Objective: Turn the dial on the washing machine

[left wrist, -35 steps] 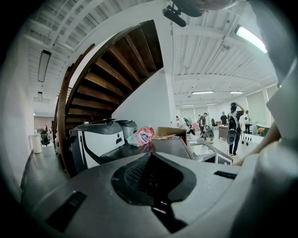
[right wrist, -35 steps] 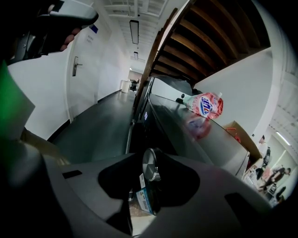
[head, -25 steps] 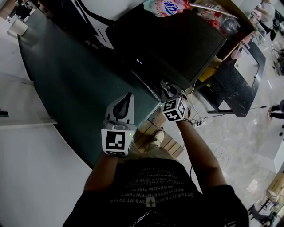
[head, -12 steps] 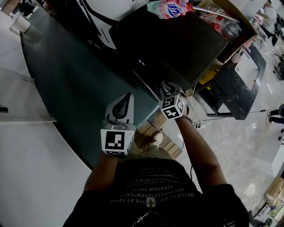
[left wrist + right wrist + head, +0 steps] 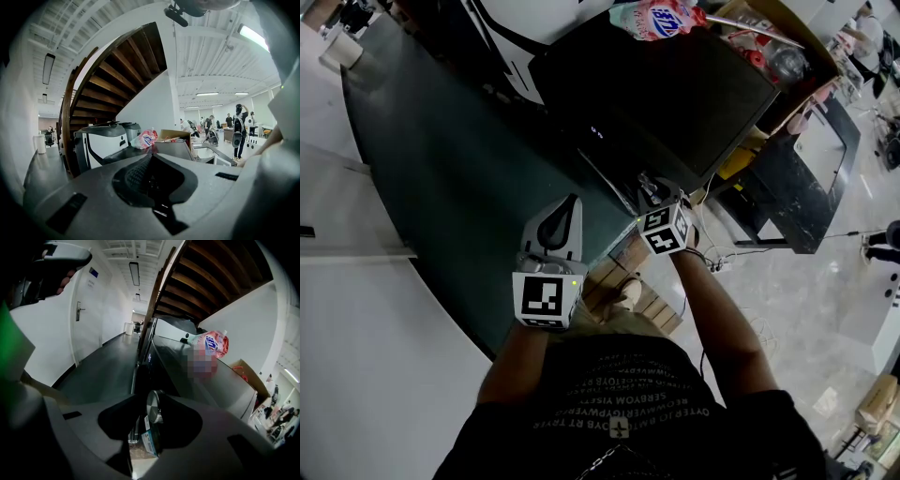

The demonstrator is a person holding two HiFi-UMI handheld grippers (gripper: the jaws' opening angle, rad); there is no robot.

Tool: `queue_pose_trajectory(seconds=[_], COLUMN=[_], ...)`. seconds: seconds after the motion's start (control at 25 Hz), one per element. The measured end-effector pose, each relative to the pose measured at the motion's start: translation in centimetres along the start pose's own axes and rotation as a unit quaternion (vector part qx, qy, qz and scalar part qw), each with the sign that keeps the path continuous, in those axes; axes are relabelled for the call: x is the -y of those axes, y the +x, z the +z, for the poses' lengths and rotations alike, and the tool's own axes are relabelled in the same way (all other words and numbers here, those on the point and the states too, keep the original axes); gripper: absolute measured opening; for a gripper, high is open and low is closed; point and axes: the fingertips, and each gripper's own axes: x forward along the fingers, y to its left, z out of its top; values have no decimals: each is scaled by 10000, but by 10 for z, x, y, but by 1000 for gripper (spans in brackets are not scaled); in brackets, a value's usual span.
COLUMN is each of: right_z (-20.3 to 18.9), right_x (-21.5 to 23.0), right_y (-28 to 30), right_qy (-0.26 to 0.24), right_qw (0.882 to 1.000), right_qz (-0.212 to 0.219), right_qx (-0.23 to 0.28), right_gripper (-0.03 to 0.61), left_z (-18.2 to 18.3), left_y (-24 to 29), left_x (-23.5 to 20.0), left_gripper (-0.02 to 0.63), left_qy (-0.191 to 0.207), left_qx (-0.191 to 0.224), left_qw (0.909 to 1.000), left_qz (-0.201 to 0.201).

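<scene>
The right gripper (image 5: 154,401) is clenched on the dial (image 5: 152,411), which sits at the near end of the machine's (image 5: 675,94) front. The left gripper (image 5: 150,157) is closed and empty, to its left.

A silver dial (image 5: 152,406) showed against the black washing machine (image 5: 675,84); a pink pouch (image 5: 661,17) bore blue lettering, the floor (image 5: 441,159) was dark green, and the grey left gripper (image 5: 572,202) and right gripper (image 5: 650,183) carried black-and-white square markers.
</scene>
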Motion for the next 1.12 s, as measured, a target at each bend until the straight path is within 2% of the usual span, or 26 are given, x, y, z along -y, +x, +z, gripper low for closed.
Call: queue_pose_trajectory(seconds=[0.32,0.6,1.12], right_z=[-6,11,12], right_x=[1,0,-5], right_y=[-3,1,7], right_qy=[37,-140,-186], right_qw=[10000,9998,9997], right_qz=[28,94,141], right_qx=[-55,57,1], right_gripper=[129,130,130], left_z=[2,1,2], left_y=[2,2,5], left_x=[2,3,6], left_gripper=[3,3,3], left_qy=[9,2,23], left_qx=[9,-8,-22], left_qw=[10000,10000,10000], left_qz=[4,36,15])
